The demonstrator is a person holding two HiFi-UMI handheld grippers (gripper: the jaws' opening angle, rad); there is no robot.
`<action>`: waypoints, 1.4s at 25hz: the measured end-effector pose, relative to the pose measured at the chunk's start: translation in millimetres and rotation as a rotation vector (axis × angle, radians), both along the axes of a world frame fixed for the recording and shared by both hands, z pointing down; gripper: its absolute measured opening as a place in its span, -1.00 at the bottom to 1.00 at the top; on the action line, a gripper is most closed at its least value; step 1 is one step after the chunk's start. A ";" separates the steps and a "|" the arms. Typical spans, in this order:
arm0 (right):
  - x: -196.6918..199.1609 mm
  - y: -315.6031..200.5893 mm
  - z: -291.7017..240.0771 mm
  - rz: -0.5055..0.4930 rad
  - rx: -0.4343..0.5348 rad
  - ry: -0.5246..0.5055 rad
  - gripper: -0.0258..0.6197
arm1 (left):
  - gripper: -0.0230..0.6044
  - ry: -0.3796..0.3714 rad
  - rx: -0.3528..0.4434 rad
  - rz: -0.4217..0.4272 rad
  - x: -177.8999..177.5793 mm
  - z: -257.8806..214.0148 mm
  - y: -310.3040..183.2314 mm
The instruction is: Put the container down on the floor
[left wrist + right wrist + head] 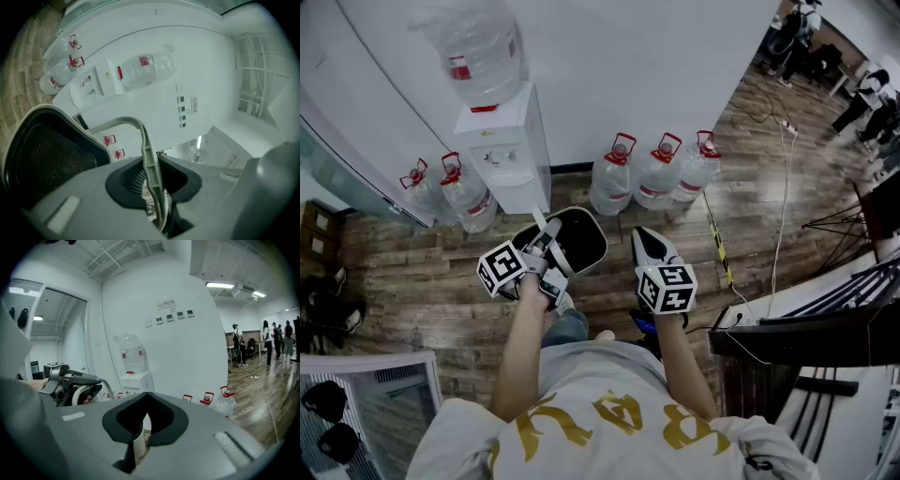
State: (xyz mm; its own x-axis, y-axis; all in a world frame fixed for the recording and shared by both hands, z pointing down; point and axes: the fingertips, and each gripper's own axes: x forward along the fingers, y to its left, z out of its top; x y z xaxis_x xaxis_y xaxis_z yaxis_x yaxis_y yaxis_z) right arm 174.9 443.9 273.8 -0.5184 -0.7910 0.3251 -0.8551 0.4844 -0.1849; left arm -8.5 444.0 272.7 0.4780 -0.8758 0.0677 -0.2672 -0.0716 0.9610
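Observation:
The container is a black bin with a pale rim and a pale hoop handle. It hangs above the wooden floor in front of the person. My left gripper is shut on the handle. In the left gripper view the handle runs between the jaws and the bin's dark mesh inside fills the lower left. My right gripper is held to the right of the bin, apart from it, with its jaws together. The right gripper view shows the left gripper at the left.
A white water dispenser with a bottle on top stands against the wall just beyond the bin. Water bottles stand on the floor on both sides of it. A dark desk is at the right, with cables beside it. People stand far off.

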 end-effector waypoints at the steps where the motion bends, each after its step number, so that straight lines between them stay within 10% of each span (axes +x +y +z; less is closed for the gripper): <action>1: -0.7 -0.1 -0.6 0.000 0.001 -0.001 -0.84 | -0.69 0.000 -0.002 0.000 -0.5 -0.3 0.3; 22: 8.0 -33.3 2.1 0.040 0.006 -0.019 -0.84 | -0.70 -0.033 -0.039 0.010 -7.6 15.8 -19.4; 35: 5.8 -148.4 34.9 0.110 -0.048 -0.018 -0.84 | -0.70 -0.009 -0.043 -0.010 -26.0 29.9 -146.0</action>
State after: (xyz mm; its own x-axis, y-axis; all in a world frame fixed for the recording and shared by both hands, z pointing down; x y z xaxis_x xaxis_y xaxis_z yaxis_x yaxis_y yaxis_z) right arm 180.6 295.5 308.8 -0.4358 -0.8270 0.3553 -0.8987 0.3784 -0.2216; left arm -34.4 298.1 302.6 0.4683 -0.8768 0.1095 -0.2759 -0.0273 0.9608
